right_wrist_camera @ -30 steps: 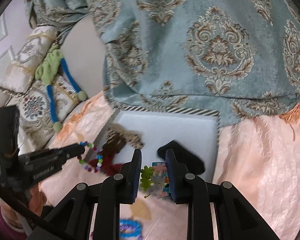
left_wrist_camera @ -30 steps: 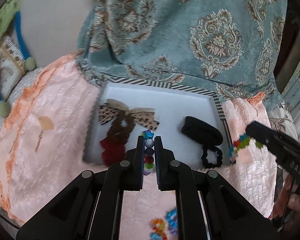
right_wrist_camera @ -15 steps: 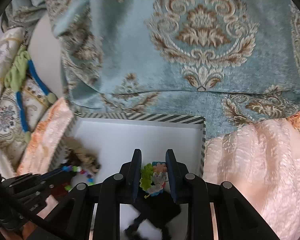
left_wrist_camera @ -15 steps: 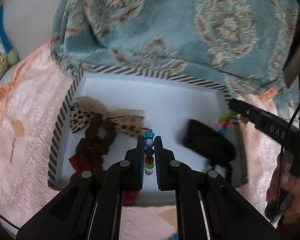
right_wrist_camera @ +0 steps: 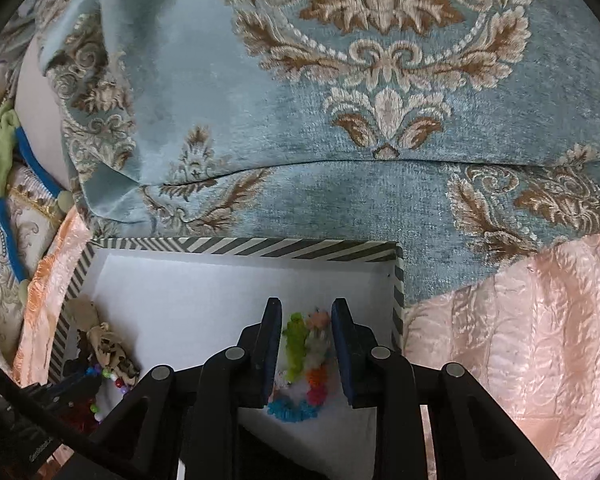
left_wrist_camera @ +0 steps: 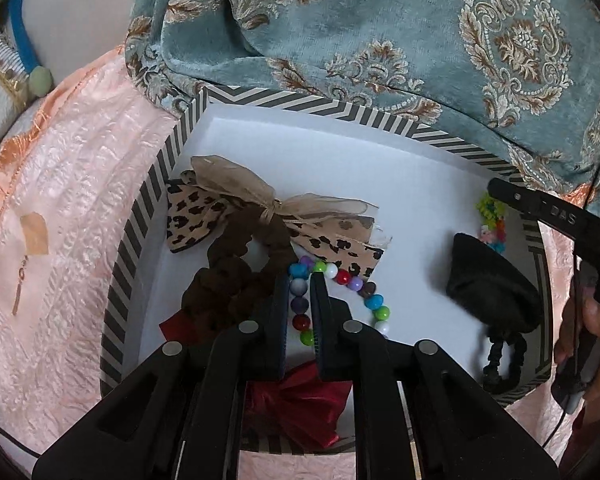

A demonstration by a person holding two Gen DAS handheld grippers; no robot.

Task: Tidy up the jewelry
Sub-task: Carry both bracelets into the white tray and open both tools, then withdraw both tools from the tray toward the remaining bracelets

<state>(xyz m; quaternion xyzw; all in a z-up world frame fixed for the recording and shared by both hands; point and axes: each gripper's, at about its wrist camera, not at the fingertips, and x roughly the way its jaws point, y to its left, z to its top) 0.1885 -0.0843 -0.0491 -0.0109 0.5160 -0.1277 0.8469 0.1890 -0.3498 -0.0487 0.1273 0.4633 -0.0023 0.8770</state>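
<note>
A white box with a striped rim (left_wrist_camera: pixel 160 184) lies on the pink bedspread. My left gripper (left_wrist_camera: pixel 300 280) is shut on a string of colourful beads (left_wrist_camera: pixel 356 284) and holds it low inside the box, its loop resting on the floor by a leopard bow scrunchie (left_wrist_camera: pixel 228 208). My right gripper (right_wrist_camera: pixel 306 316) is open around a fuzzy multicolour bracelet (right_wrist_camera: pixel 304 360), which lies on the box floor (right_wrist_camera: pixel 188 304) near the right wall. In the left wrist view that bracelet (left_wrist_camera: pixel 492 220) shows under the right gripper's finger.
In the box also lie a brown scrunchie (left_wrist_camera: pixel 236 280), a red bow (left_wrist_camera: pixel 300 400) and a black hair tie with pouch (left_wrist_camera: pixel 492 292). A teal patterned pillow (right_wrist_camera: pixel 340 100) leans over the box's far rim. A small paper tag (left_wrist_camera: pixel 34 234) lies on the bedspread at left.
Both grippers moved forward and down into the box. The bead string now rests on the box floor. My right gripper opened, and the fuzzy bracelet dropped onto the box floor.
</note>
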